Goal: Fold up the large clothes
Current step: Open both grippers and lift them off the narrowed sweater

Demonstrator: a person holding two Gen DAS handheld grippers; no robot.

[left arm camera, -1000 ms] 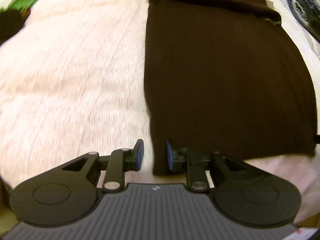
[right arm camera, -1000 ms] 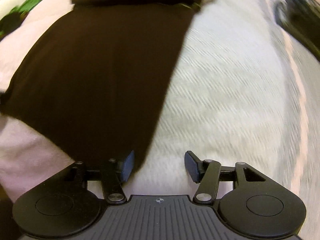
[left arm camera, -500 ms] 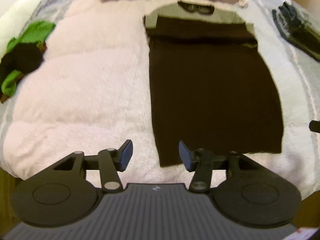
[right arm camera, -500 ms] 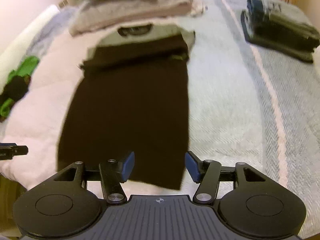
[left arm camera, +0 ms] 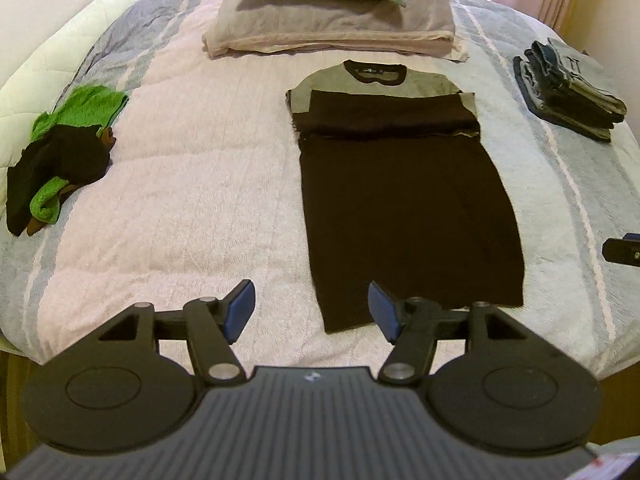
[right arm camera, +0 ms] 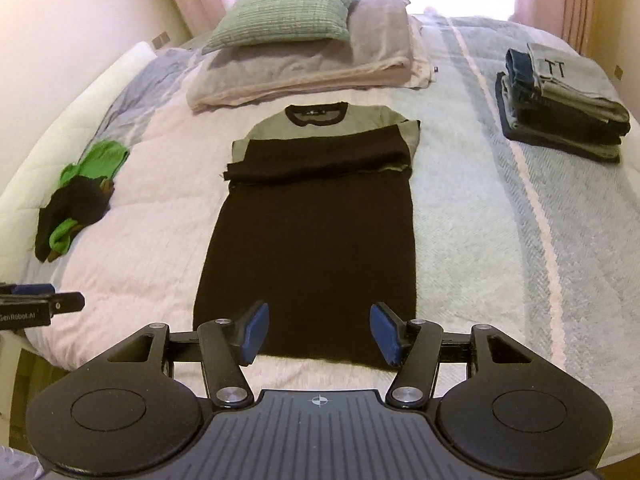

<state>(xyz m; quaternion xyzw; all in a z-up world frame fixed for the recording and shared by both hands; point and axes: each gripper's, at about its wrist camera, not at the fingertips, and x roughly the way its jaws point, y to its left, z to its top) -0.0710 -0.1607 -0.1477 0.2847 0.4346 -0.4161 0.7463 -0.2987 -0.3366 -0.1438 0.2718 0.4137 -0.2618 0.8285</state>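
A dark brown garment with a grey yoke and black collar [left arm camera: 404,196] [right arm camera: 316,232] lies flat along the bed, its sleeves folded in across the chest. My left gripper [left arm camera: 312,310] hangs open above the bed's near edge, by the garment's lower left corner, holding nothing. My right gripper [right arm camera: 320,334] is open too, over the middle of the hem. Each gripper's tip shows at the edge of the other's view: the right one [left arm camera: 624,249] and the left one [right arm camera: 40,304].
A crumpled green and black garment [left arm camera: 60,160] [right arm camera: 80,196] lies at the left of the bed. A stack of folded clothes [left arm camera: 572,88] [right arm camera: 560,108] sits at the right. Pillows [left arm camera: 332,12] [right arm camera: 304,56] are piled at the head. The quilt [left arm camera: 192,184] spreads pink between them.
Both grippers have pulled back and up from the garment's lower corners, and their jaws have widened. The garment stays flat on the bed.
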